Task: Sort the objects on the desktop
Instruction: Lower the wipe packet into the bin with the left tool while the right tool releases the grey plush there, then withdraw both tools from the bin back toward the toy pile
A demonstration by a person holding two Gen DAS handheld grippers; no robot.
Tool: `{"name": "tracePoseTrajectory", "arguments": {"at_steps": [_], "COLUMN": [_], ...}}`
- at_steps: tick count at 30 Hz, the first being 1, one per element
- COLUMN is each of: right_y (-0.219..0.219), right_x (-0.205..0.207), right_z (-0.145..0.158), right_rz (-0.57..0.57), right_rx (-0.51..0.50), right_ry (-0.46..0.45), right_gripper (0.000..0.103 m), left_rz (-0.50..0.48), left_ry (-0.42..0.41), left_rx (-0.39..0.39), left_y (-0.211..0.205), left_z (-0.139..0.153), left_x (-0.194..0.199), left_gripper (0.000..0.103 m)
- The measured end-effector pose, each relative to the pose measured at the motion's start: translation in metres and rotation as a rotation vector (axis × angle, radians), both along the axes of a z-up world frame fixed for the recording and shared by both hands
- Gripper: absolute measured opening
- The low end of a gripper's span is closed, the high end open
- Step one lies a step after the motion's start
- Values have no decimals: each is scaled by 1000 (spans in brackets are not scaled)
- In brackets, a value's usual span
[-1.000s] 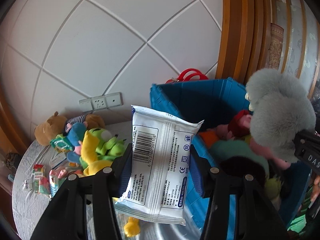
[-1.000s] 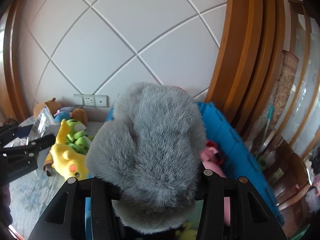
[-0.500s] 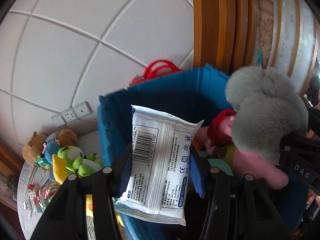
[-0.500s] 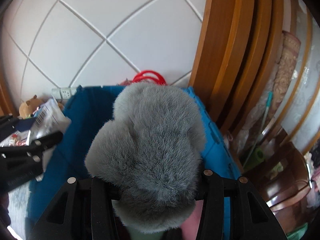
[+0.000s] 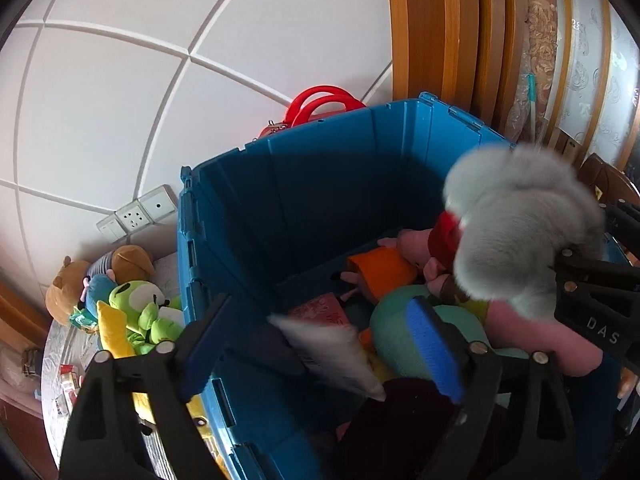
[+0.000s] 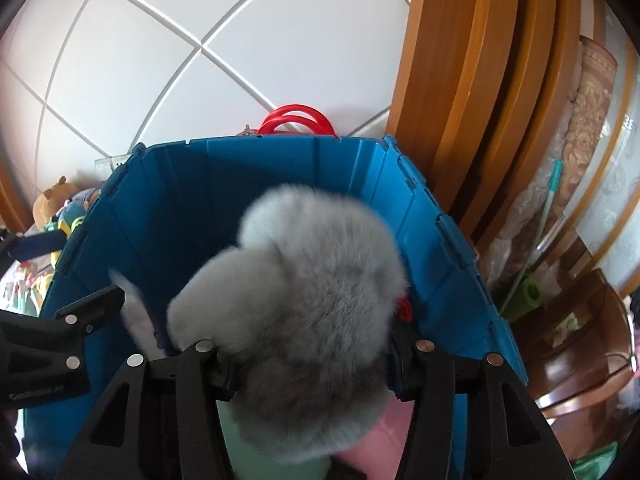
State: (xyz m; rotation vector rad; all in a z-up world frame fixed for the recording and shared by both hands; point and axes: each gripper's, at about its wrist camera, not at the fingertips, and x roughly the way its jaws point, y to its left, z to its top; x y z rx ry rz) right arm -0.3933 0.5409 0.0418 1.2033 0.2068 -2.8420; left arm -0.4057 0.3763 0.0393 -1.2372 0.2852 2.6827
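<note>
Table point(image 5: 54, 356), far left: brown bear plush point(image 5: 66, 286), green frog plush point(image 5: 140, 308) and yellow plush point(image 5: 116, 338) heaped together, small packets point(image 5: 68, 384) near them.
Wall socket point(image 5: 138, 216), behind the heap.
Blue storage crate point(image 5: 304, 196), centre, open-topped, red handles point(image 5: 320, 102) showing behind its far wall. Contents: red printed item point(image 5: 320, 308) on the floor of the crate, orange piece point(image 5: 380, 272), teal plush point(image 5: 392, 332), pink pig plush with red cap point(image 5: 434, 240), dark plush point(image 5: 392, 420) nearest.
White wipes packet point(image 5: 328, 350), blurred, inside the crate, free between the left gripper's fingers and touching neither.
Left gripper point(image 5: 320, 344): claw spread wide, empty, over the crate's near-left corner.
Grey fluffy plush point(image 6: 304, 304), above the crate's right half.
Right gripper point(image 6: 308, 356): claw clamped on the grey fluffy plush from both sides.
Wooden frame point(image 6: 472, 92), right of the crate.
</note>
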Motion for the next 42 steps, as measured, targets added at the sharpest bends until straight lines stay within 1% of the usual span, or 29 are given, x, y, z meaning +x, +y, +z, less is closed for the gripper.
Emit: {"name": "tracePoseTrajectory", "arguments": {"at_steps": [2,4,6,10,16,25,30,36,38,42], "right_y": [0,2,0,1,-2,-20,-45,-84,-98,-123], "right_x": [-1,-2,-1,4,17,47,71,106,120,141], "right_z": [0,-3,-3,2,9,15,19,30,34,36], "right_rz": [-4,-9,-14,-19,-26,-18,2,36,47,65], "right_rx": [5,5,2,-12,-19,-29,-33,-48,-59,-72], "right_ry": [-2,-9,-7,9,24,51,69,107,122,137], "right_gripper": [55,63,89,103,103,103,103,103,103,103], "left_rz": [2,12,20,34,51,90,115,145,153,162], "left_ry": [5,8,7,3,18,53,67,73,92,109], "left_rx": [-3,-3,2,18,27,61,75,108,123,117], "left_y": [0,-5,-9,-17,-28,-59,-85,-130,-148,-172], "left_z": [1,1,1,2,6,12,14,15,20,19], "left_x": [-1,-3,-3,-3,10,46,70,102,117,138], "left_gripper": [88,88,88,88,88,88,88,88,88,88]}}
